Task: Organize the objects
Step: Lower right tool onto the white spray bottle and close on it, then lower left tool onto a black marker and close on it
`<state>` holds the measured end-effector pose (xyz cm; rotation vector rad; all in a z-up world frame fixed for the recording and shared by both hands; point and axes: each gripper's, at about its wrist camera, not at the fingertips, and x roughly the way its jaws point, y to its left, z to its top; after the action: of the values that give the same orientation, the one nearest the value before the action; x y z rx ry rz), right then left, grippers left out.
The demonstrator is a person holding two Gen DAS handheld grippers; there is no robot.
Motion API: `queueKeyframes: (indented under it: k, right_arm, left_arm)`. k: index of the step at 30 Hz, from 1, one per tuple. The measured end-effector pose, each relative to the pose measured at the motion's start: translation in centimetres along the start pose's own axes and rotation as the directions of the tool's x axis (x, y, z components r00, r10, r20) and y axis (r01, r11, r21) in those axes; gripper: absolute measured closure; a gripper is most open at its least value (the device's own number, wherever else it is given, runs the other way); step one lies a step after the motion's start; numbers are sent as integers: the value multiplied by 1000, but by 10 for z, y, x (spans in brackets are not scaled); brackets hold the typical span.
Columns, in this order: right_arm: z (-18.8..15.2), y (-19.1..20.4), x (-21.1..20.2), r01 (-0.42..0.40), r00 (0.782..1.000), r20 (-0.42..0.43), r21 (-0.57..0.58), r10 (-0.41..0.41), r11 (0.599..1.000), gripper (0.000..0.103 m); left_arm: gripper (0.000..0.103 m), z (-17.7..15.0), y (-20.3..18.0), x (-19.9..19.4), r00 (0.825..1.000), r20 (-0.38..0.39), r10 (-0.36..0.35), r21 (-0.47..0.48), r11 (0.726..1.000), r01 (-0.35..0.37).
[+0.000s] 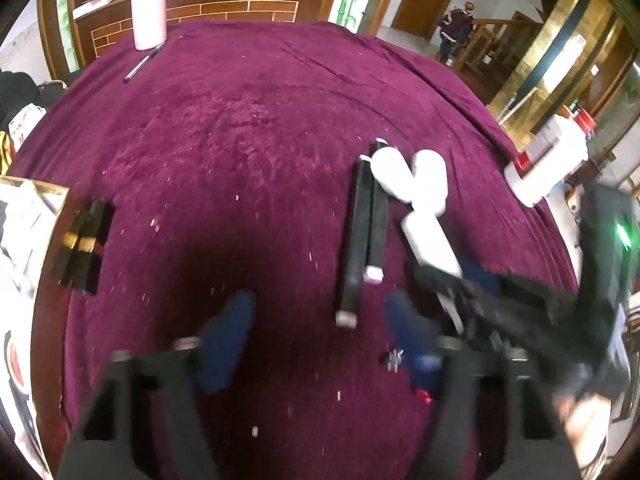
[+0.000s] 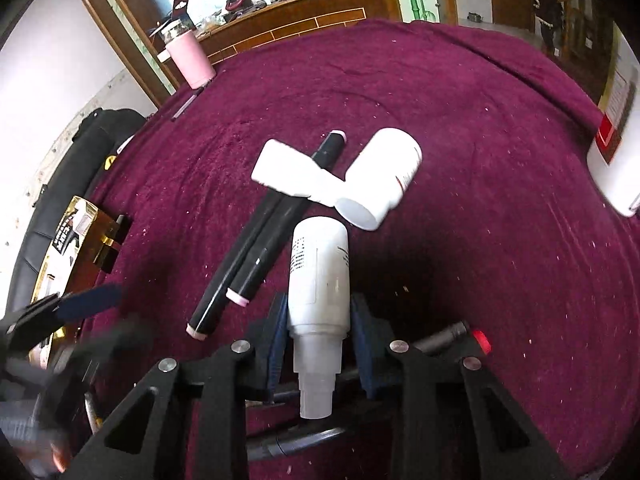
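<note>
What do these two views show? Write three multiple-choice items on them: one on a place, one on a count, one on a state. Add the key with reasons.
1. Where is the pale pink cylindrical tumbler?
A. Upright at the far edge of the maroon velvet cloth
B. Between the left gripper's fingers
C. Lying on its side in the middle

2. How many long black tubes with pink end caps lie side by side?
A. One
B. Two
C. Four

3. What is the state of the right gripper?
A. Open and empty
B. Shut on the white plastic spray bottle
C. Shut on a black tube

Key: 1 A, it stands at the cloth's far rim in both views. 2 B, two parallel tubes show. 3 B, its blue pads press both sides of the bottle.
</note>
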<state>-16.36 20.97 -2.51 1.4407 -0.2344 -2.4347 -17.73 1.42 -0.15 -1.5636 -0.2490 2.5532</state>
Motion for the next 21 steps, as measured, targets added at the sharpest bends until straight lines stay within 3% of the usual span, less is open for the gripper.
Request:
queueKeyframes:
  k: [1, 8, 13, 21]
  right_arm:
    - [-2, -2, -2, -7, 1000, 2, 6, 7, 1000, 71]
    - [-8, -6, -6, -38, 999, 9, 24, 38, 999, 71]
    - [-7, -6, -5, -47, 999, 11, 26, 46, 999, 71]
    - [-7, -11, -6, -67, 998, 14, 31, 66, 997, 71]
  left_arm:
    - [61, 5, -1, 6, 1000, -3, 4, -2, 1000, -4]
    - [61, 20, -11, 27, 996, -1, -92, 15, 996, 92]
    - [61, 24, -11, 47, 997, -30, -73, 2, 997, 73]
    - [61, 37, -7, 55, 998, -12, -66, 6, 998, 66]
